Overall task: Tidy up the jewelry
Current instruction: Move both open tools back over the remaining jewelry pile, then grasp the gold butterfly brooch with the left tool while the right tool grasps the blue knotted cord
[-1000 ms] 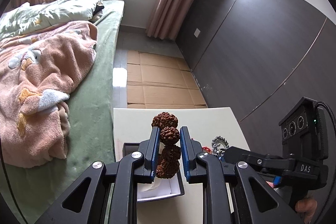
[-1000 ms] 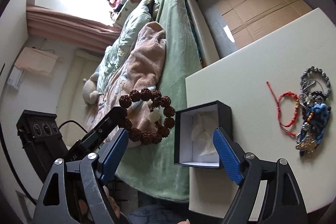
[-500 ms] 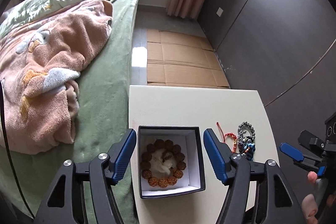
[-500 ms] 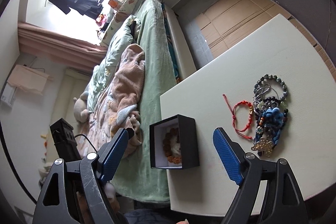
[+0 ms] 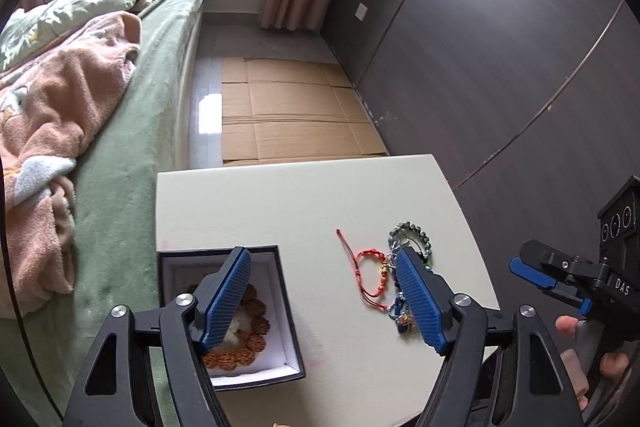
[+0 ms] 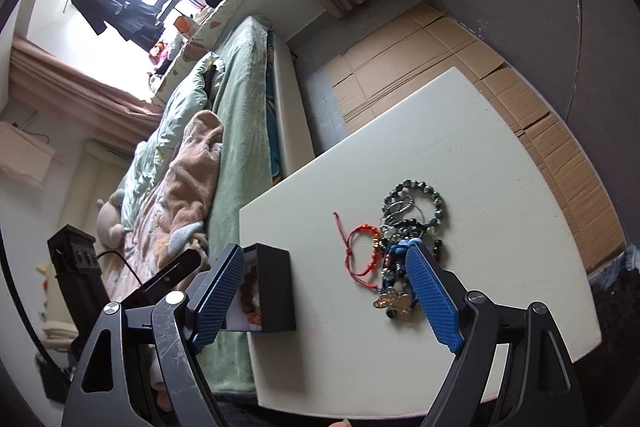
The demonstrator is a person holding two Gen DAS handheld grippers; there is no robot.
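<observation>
A brown bead bracelet (image 5: pixel 248 351) lies inside the black box (image 5: pixel 290 311) with a white lining, at the table's left edge. My left gripper (image 5: pixel 320 253) hovers above the table (image 5: pixel 280 195) just right of the box. Its jaws are opening and nothing is between them. A pile of bracelets (image 5: pixel 408 239) with a red string bracelet (image 5: pixel 370 275) lies to the right. In the right wrist view my right gripper (image 6: pixel 324 249) stands open over the red string bracelet (image 6: pixel 362 255), between the box (image 6: pixel 276 287) and the pile (image 6: pixel 412 211), holding nothing.
A bed with a green cover (image 5: pixel 132 147) and a pink blanket (image 5: pixel 60 99) adjoins the table's left side. Flattened cardboard (image 5: pixel 288 115) covers the floor beyond it. Dark wall panels (image 5: pixel 480 67) rise on the right. A hand (image 5: pixel 576 331) grips the right tool.
The left gripper let go of the brown bead bracelet, which now lies in the box; its jaws spread and it swung right. The right gripper moved closer to the pile.
</observation>
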